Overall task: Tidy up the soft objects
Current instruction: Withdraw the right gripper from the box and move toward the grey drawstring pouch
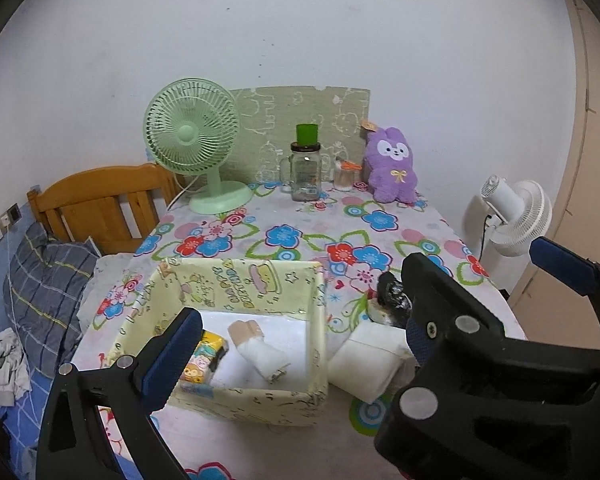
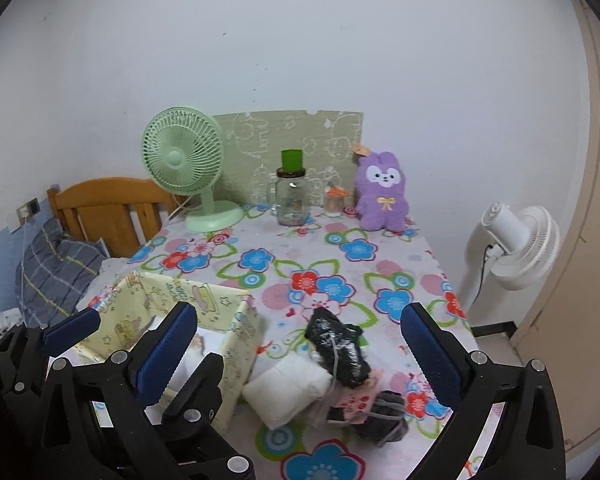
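Note:
A pale yellow fabric box (image 1: 236, 276) (image 2: 240, 344) stands at the table's near left. Inside it lie a rolled white and beige sock (image 1: 258, 350) and a colourful tissue pack (image 1: 202, 362). Right of the box lies a pile: a folded white cloth (image 1: 366, 364) (image 2: 288, 386), a black sock bundle (image 1: 392, 294) (image 2: 338, 346), a pink patterned piece (image 2: 358, 400) and a grey roll (image 2: 384, 418). My left gripper (image 1: 300, 344) is open above the box and the white cloth. My right gripper (image 2: 300, 356) is open above the pile, holding nothing.
At the table's back stand a green desk fan (image 1: 194, 140), a glass jar with a green cup on it (image 1: 305, 172), a small jar (image 1: 345, 176) and a purple plush bunny (image 1: 392, 166). A white floor fan (image 1: 516, 216) stands right; a bed with wooden headboard (image 1: 100, 200) left.

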